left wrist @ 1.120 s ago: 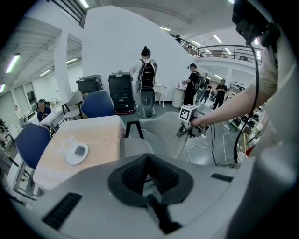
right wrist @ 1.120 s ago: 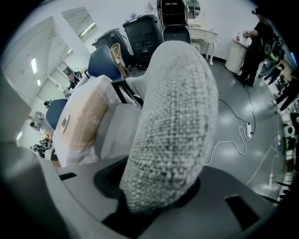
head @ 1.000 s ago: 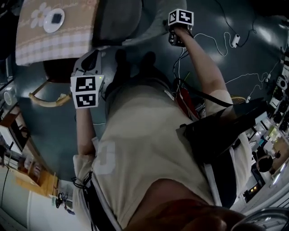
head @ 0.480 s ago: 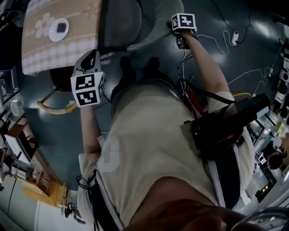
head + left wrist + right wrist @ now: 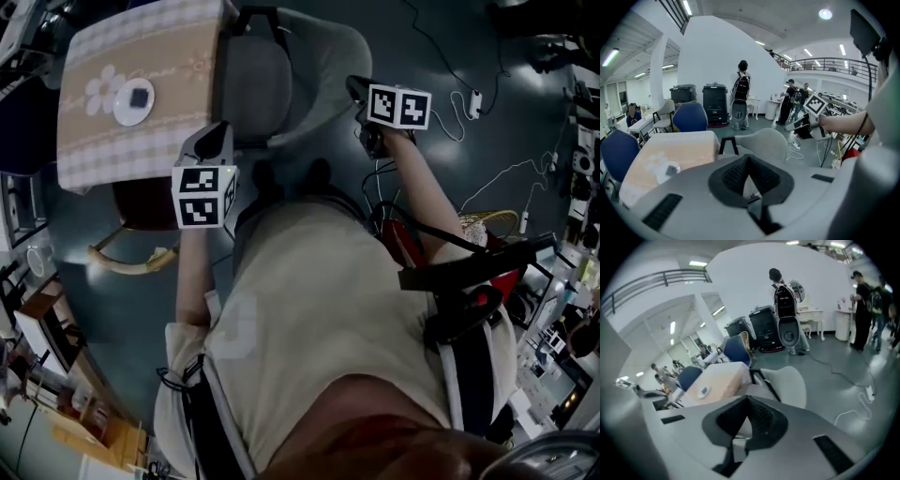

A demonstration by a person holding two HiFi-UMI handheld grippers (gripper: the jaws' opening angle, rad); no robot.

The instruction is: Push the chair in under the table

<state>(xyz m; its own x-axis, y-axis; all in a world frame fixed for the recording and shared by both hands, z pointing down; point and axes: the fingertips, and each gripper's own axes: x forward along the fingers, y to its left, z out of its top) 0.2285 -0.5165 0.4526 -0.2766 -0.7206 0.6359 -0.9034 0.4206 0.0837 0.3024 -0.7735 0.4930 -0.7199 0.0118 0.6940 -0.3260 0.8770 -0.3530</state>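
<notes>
Table (image 5: 94, 150): standing at the head view's upper left, wearing a checked cloth.
Chair (image 5: 323, 56): standing upright just beside the table's right edge, its darker seat meeting the cloth; how far the seat is reaching under, I cannot tell.
Heading: the seat is facing the table and the pale backrest is facing the person, so the seat-to-back line is running straight at the table.
Handling: probably a stiff moulded shell, fairly light, likely sliding easily on the smooth floor and swinging if pushed off-centre.
Hold: no clamping is needed; pressing on the backrest's top rim, one gripper toward each side, looks best.
Left gripper (image 5: 749, 159): hovering short of the chair, jaws together, gripping nothing.
Right gripper (image 5: 747, 401): hanging beside the backrest, its jaws having just been closing, now together on nothing.
</notes>
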